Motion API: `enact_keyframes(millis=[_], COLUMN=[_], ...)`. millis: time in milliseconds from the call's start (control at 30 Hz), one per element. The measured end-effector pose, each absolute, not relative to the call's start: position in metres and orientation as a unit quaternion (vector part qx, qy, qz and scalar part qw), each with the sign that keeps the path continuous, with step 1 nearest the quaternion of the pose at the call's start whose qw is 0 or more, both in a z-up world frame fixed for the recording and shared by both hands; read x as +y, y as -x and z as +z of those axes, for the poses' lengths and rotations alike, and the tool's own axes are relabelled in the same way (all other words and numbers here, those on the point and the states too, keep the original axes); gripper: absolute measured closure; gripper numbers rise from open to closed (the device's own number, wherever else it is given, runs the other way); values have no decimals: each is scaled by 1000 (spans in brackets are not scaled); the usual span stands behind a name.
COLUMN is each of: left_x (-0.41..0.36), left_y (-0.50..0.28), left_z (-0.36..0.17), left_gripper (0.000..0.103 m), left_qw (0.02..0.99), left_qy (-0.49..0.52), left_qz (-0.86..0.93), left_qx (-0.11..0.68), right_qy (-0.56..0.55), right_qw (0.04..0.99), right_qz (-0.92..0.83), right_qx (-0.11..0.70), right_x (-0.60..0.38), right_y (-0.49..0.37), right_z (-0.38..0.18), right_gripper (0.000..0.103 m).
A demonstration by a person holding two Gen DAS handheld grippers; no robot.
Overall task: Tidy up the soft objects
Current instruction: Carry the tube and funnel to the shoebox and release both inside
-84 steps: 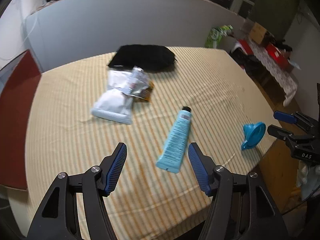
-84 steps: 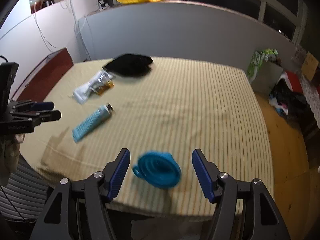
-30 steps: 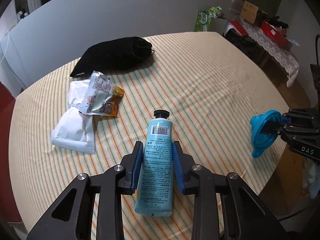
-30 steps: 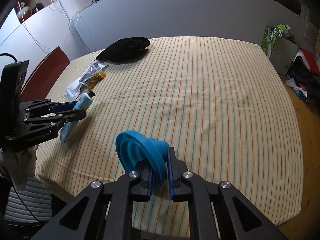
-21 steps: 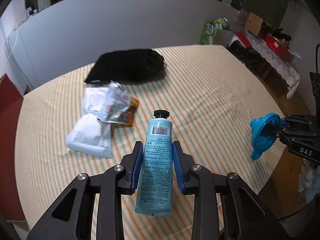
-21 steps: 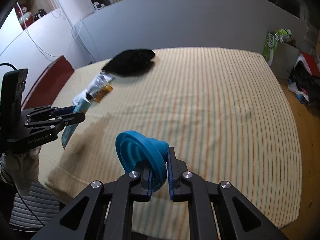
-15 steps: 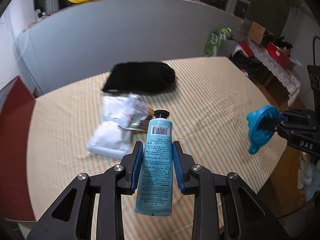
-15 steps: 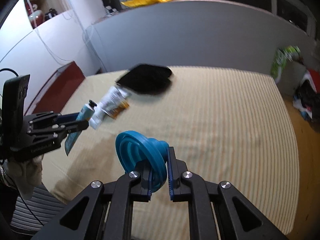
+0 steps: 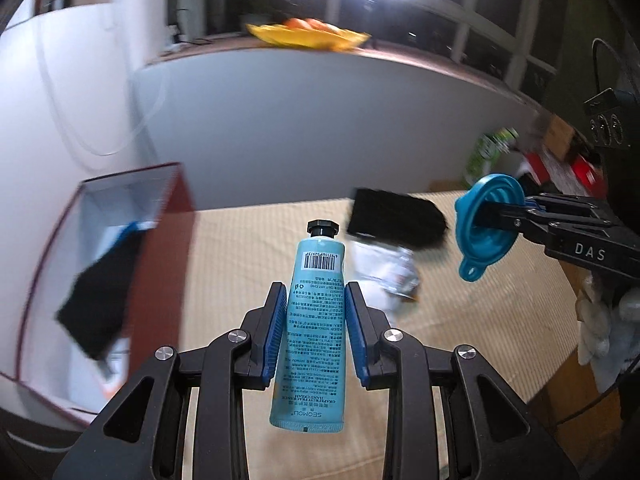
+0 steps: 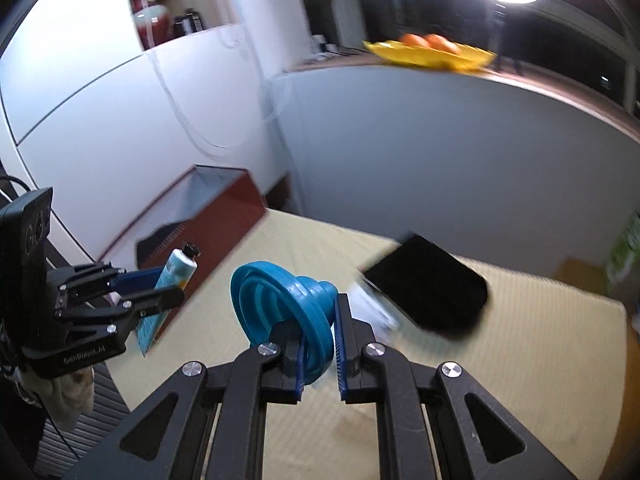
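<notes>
My left gripper (image 9: 316,292) is shut on a light blue hand-cream tube (image 9: 314,316) with a black cap, held up in the air over the striped table (image 9: 500,320). The same tube (image 10: 178,270) shows at the left of the right wrist view. My right gripper (image 10: 316,312) is shut on a blue collapsible funnel (image 10: 284,304), also lifted; the funnel (image 9: 486,226) appears at the right of the left wrist view. A black pouch (image 9: 394,220) and crinkly white packets (image 9: 384,272) lie on the table beyond.
A dark red open box (image 9: 160,248) with a white inside stands at the table's left end, holding a dark flat item (image 9: 100,292); the box (image 10: 216,224) also shows in the right wrist view. A grey partition (image 9: 320,120) rises behind, with a yellow fruit dish (image 9: 308,36) on top.
Both grippers have risen from the table and swung left with the tube and the funnel in them. The red box has come into view at the left.
</notes>
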State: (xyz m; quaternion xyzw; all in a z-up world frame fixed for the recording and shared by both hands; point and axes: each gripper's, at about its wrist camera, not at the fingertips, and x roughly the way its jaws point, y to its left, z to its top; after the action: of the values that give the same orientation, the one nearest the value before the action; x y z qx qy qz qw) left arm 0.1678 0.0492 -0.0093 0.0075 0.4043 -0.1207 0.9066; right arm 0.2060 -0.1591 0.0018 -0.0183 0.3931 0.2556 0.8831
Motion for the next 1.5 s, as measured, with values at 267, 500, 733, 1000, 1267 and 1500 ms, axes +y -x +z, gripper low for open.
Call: enact_keyframes(millis=[267,500,733,1000,1267,1500], left_x=[124,174,205,214,222,226], left_y=[-170,-174,-177,-182,-189,-192], left_z=[3,-3,-12,-29,-40,-41], left_gripper=[75,75,75,75,75,70], left_qw=[917,912,908,900,892,888], left_qy=[10,28,39,39,49,50], left_qz=[-52,-4,16,23,29,39], left_qx=[396,409,417,434,448,455], right_qy=[48,52,78,91,101,118], right_qw=[873,859,849,838,826,819], right_qz=[313,355,370,364,361,366], right_qx=[370,366,369,396,422,426], right_x=[-60,14,73,118,138,150], right_y=[-232,-259,-278,-308,-329,-326], right_z=[26,34,25,-8,-37,-46], right_gripper=[92,92,92,92,92,88])
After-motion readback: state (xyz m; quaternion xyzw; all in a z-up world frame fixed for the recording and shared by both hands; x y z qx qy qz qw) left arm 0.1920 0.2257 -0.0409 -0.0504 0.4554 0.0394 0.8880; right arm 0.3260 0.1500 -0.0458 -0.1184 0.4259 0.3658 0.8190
